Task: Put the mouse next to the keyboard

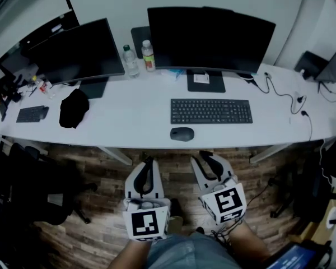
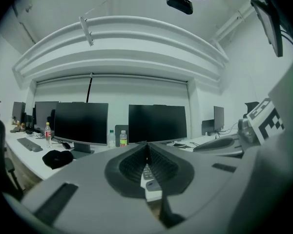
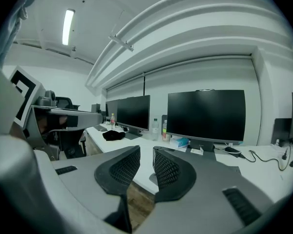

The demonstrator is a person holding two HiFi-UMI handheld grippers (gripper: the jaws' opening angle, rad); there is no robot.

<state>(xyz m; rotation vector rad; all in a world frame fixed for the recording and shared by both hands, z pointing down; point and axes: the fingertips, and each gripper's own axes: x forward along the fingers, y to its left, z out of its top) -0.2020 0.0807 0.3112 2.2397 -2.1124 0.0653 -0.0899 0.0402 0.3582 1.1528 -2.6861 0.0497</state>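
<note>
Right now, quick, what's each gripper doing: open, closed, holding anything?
Left gripper: shut, jaws together, holding nothing.
Right gripper: open, jaws a little apart, nothing between them.

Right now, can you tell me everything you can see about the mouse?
The mouse is small, dark and oval, with a smooth rounded top that looks like plastic. No cord shows on it. It lies flat on the white desk, close to the front edge. It sits just in front of the left end of the black keyboard, with a gap of bare desk between them. Only the desk touches it.
</note>
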